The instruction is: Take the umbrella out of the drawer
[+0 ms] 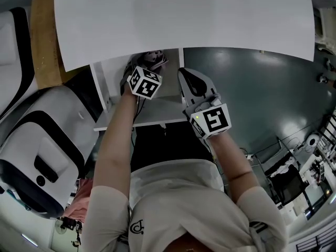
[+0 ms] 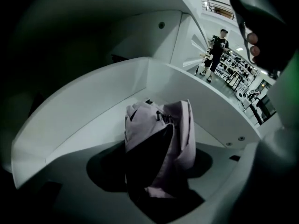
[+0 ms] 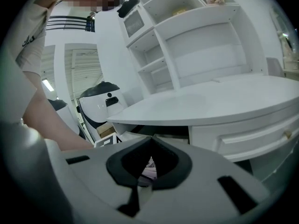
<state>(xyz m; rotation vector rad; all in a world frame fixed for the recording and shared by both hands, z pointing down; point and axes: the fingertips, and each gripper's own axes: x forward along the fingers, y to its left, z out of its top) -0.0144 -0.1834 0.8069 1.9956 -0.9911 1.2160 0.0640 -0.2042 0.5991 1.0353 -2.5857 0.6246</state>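
Down inside the open drawer (image 2: 117,85) under the tabletop (image 1: 184,20), our left tool (image 1: 143,73) was clamped on the lavender umbrella (image 2: 180,125) while our right tool (image 1: 191,83) hung closed and empty beside it, and we feared the soft fabric might slip free or snag the drawer wall.

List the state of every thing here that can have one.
drawer: pulled open.
umbrella: folded, inside the drawer, clamped.
left gripper: fingers shut on the umbrella.
right gripper: fingers together, holding nothing.
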